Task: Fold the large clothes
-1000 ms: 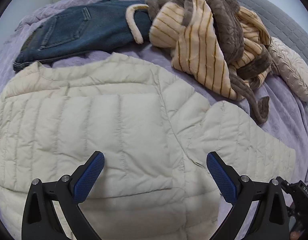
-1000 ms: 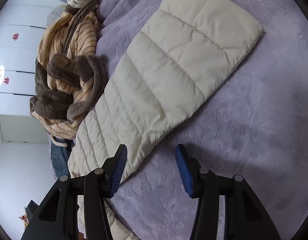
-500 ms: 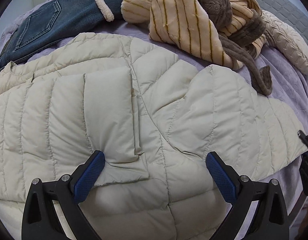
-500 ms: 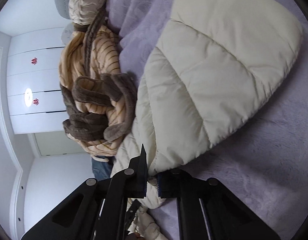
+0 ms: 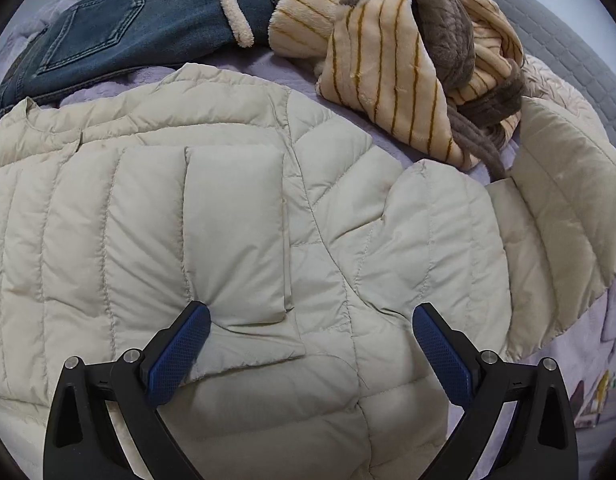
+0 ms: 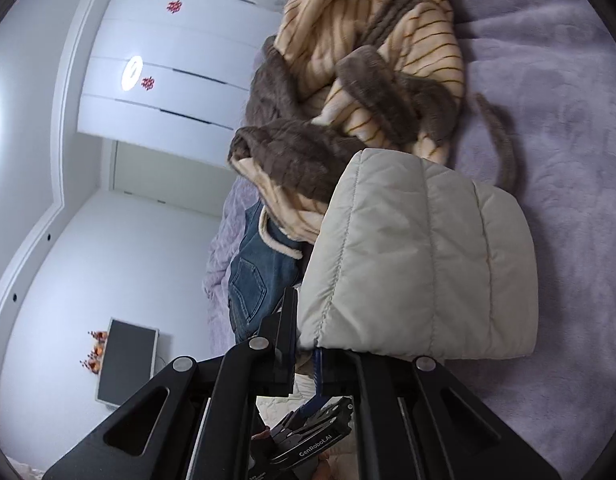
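Left gripper [image 5: 308, 344]: my jaws stand wide, pressing the jacket [image 5: 227, 216] body beneath; it may shift.
Right gripper [image 6: 305, 344]: clamped on sleeve [image 6: 420, 256] edge ahead; slick fabric could slip free mid-fold.

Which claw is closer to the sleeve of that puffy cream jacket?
Right. The right claw is clamped on the sleeve, lifting it; the left claw sits open over the jacket body.

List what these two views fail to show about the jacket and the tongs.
- Jacket hem: cut off by the left view's bottom edge.
- Sleeve cuff edge: hidden between the right tongs.
- Jeans legs: covered by the striped robe.
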Demonstrator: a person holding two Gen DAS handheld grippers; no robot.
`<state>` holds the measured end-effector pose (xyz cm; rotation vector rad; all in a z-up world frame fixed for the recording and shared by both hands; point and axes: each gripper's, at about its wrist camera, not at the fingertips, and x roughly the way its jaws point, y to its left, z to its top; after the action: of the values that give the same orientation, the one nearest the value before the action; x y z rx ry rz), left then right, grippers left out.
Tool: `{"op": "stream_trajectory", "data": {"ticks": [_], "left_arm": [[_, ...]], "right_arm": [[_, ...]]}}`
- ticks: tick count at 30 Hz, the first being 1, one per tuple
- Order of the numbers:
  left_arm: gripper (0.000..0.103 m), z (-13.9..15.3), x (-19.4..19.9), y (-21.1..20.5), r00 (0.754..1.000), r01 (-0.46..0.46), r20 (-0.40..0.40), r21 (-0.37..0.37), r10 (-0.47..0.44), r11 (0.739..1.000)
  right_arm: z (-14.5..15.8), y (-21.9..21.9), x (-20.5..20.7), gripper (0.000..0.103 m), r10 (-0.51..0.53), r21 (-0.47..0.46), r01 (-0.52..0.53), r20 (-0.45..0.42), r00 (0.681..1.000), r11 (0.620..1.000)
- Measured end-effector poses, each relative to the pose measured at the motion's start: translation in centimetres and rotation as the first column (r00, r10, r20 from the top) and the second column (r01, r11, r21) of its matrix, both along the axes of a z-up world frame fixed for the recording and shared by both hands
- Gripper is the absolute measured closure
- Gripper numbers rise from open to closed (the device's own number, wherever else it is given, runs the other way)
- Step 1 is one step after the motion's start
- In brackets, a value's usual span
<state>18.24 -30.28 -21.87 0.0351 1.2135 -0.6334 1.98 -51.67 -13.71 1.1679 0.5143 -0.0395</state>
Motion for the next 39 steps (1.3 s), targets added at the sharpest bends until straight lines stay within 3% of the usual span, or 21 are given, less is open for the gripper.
{"op": "stream_trajectory", "data": {"ticks": [7,10,13,15,18,22,29,32,34,36,38,39], "left_arm": [[0.001,5.7,0.1,5.1,0.996,-0.060,0.052,-0.151,0.068,0.987],[0.001,7.0,1.5,9.1,0.988,-0.112,0.092,-0.138,0.125,0.984],[0.001,6.6,3.4,13.6,0.974,-0.189,0.112,-0.073,0.196,0.979],[0.001,5.9,4.1,16.5,0.962,-0.238,0.134,-0.012,0.237,0.971],[0.001,5.1,4.9,20.1,0.945,-0.292,0.169,0.049,0.281,0.955],[0.001,3.8,5.2,22.9,0.934,-0.330,0.173,0.083,0.312,0.940],[0.001,1.4,6.0,24.4,0.926,-0.370,0.113,0.084,0.360,0.925],[0.001,1.2,5.9,24.5,0.927,-0.368,0.110,0.086,0.358,0.926],[0.001,1.4,5.9,24.7,0.927,-0.368,0.106,0.083,0.359,0.926],[0.001,1.8,6.1,25.0,0.926,-0.373,0.099,0.073,0.365,0.925],[0.001,2.4,6.3,25.6,0.923,-0.378,0.101,0.052,0.371,0.925],[0.001,2.8,6.3,25.9,0.922,-0.378,0.100,0.039,0.373,0.925]], "right_arm": [[1.1,3.7,5.3,0.096,0.104,-0.044,-0.104,-0.004,0.995,0.994],[1.8,5.5,7.3,0.096,0.157,-0.097,-0.157,-0.015,0.988,0.983],[2.6,8.7,10.1,0.096,0.235,-0.175,-0.237,-0.037,0.971,0.956],[3.1,11.8,12.4,0.096,0.304,-0.246,-0.311,-0.069,0.950,0.918],[2.5,17.4,15.7,0.096,0.411,-0.357,-0.440,-0.158,0.898,0.824],[-0.8,24.2,18.5,0.096,0.499,-0.417,-0.586,-0.306,0.811,0.695],[-7.3,28.2,18.2,0.096,0.494,-0.376,-0.689,-0.496,0.714,0.620],[-7.4,27.6,17.5,0.095,0.462,-0.356,-0.682,-0.532,0.710,0.639],[-6.7,26.5,16.4,0.095,0.449,-0.318,-0.649,-0.514,0.731,0.691],[-5.8,25.0,15.1,0.079,0.433,-0.265,-0.587,-0.462,0.774,0.765],[-5.2,22.8,13.4,0.032,0.367,-0.227,-0.486,-0.417,0.832,0.844],[-5.1,21.7,12.7,0.030,0.328,-0.209,-0.430,-0.388,0.861,0.878]]}}
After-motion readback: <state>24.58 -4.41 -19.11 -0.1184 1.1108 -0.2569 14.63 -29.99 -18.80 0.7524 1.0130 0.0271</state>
